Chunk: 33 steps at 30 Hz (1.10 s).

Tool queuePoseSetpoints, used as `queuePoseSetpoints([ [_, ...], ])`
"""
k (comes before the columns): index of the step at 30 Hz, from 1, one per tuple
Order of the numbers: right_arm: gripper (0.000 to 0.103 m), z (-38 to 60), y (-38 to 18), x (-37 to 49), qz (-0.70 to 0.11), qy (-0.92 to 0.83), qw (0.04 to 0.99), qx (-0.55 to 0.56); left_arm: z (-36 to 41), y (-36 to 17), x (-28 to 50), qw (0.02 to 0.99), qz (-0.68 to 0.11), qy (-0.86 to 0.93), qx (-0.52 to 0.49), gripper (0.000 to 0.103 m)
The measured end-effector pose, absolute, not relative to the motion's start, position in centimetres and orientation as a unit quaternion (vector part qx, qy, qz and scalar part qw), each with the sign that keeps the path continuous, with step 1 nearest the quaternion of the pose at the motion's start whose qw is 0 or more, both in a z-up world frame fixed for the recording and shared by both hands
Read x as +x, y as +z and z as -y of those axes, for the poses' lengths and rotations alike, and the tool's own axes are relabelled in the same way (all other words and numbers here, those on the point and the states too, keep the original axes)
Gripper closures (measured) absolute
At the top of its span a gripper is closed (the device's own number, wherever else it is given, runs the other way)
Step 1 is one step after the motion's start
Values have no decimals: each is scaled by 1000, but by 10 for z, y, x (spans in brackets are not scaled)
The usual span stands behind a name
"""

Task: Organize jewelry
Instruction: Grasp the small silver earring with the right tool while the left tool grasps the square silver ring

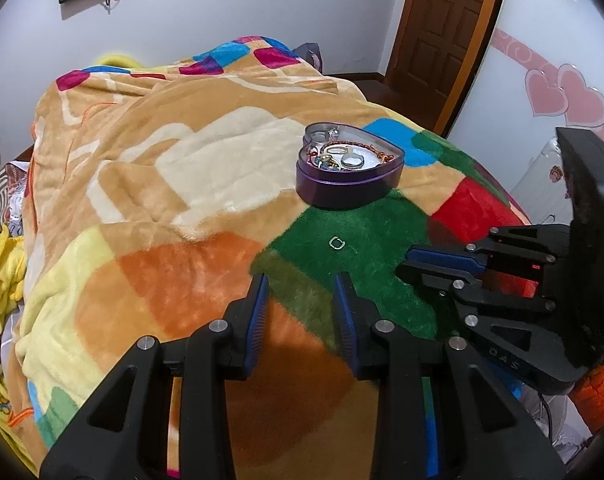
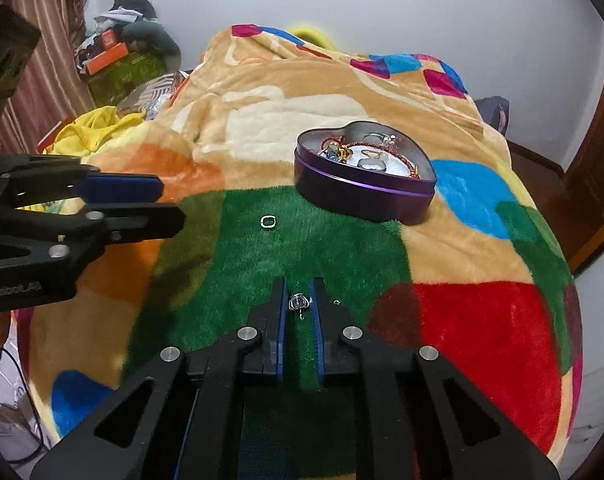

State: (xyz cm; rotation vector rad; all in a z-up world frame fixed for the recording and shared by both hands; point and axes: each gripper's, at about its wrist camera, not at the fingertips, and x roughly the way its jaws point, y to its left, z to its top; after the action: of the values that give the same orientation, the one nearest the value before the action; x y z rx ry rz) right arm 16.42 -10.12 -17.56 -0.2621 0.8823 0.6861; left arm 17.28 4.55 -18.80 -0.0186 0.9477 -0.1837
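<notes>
Silver ring (image 2: 300, 303) is sitting between my right gripper (image 2: 299, 292) pads, pinched lightly above the green blanket (image 2: 342, 248); risking a slip into pile. Left gripper (image 1: 302, 294) is hanging open, empty.

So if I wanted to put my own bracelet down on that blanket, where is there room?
The cream and tan stretch of the blanket left of the heart-shaped tin is bare, as is the red patch on the right. The green patch is crowded: a small ring lies there, and the right gripper closes around a silver piece.
</notes>
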Motion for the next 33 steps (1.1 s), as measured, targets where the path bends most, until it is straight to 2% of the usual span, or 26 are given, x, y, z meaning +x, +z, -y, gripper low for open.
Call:
queuePoseSetpoints([
  [17, 94, 134, -138, 193, -372, 293, 878, -67, -16, -213, 217, 869, -482, -112, 12, 70],
  [23, 93, 138, -140, 197, -372, 289, 880, -57, -13, -219, 221, 868, -483, -116, 14, 81],
  [25, 93, 138, -140, 196, -372, 288, 880, -57, -15, -219, 221, 866, -484, -124, 9, 93],
  [33, 94, 141, -131, 198, -361, 290, 885, -50, -20, -208, 217, 874, -472, -119, 0, 93],
])
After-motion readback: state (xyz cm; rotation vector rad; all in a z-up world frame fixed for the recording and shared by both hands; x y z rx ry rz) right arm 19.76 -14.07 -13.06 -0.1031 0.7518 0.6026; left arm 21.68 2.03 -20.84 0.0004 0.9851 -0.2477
